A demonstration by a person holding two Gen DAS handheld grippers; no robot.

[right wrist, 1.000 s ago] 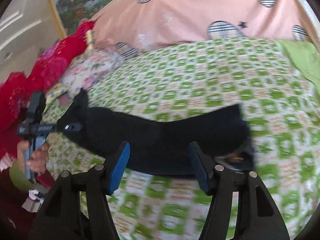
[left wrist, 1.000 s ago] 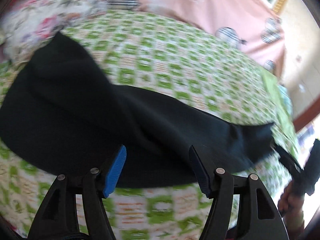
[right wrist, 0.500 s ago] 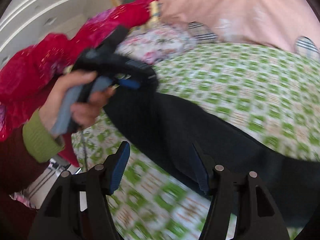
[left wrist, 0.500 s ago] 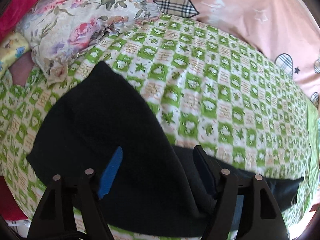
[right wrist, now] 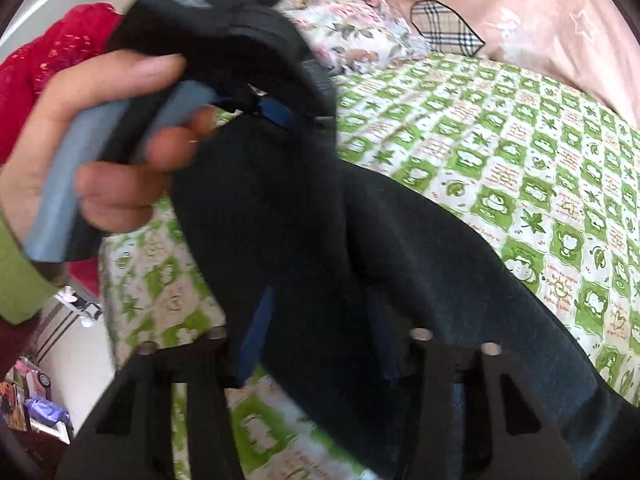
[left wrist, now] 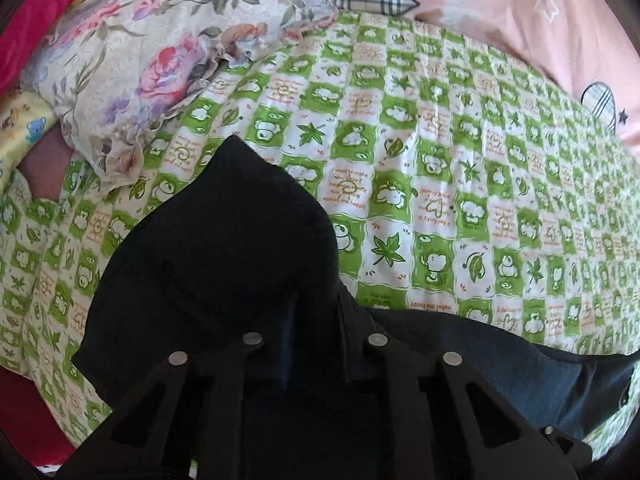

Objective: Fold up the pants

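- Black pants (left wrist: 224, 264) lie on a green-and-white checked bedspread (left wrist: 460, 168), one end bunched into a dark hump straight ahead of the left tongs (left wrist: 312, 344), the rest trailing off to their right as a long band.
- Long axis of the garment runs roughly crosswise to the left tongs' pointing line. In the right wrist view the same band runs from the right tongs (right wrist: 320, 336) up and left to the other hand.
- Left tongs: jaws closing, cloth between them; pads hidden in black fabric, so it reads as a pinch on the pants.
- Right tongs: jaws closing too, a fold of the pants draped between and over them; blue pad (right wrist: 256, 332) half buried in cloth. Likely gripping, though the picture is blurred.
- The person's left hand (right wrist: 92, 152) with green cuff sits just ahead-left of the right tongs, so the 2 tools are near each other at the same end of the garment.
- Judgement: the coming move turns on both tongs holding this bunched end and the far end lying free to their right.
- Floral pillow (left wrist: 152, 52) sits beyond-left of the left tongs, close to the pants' tip.
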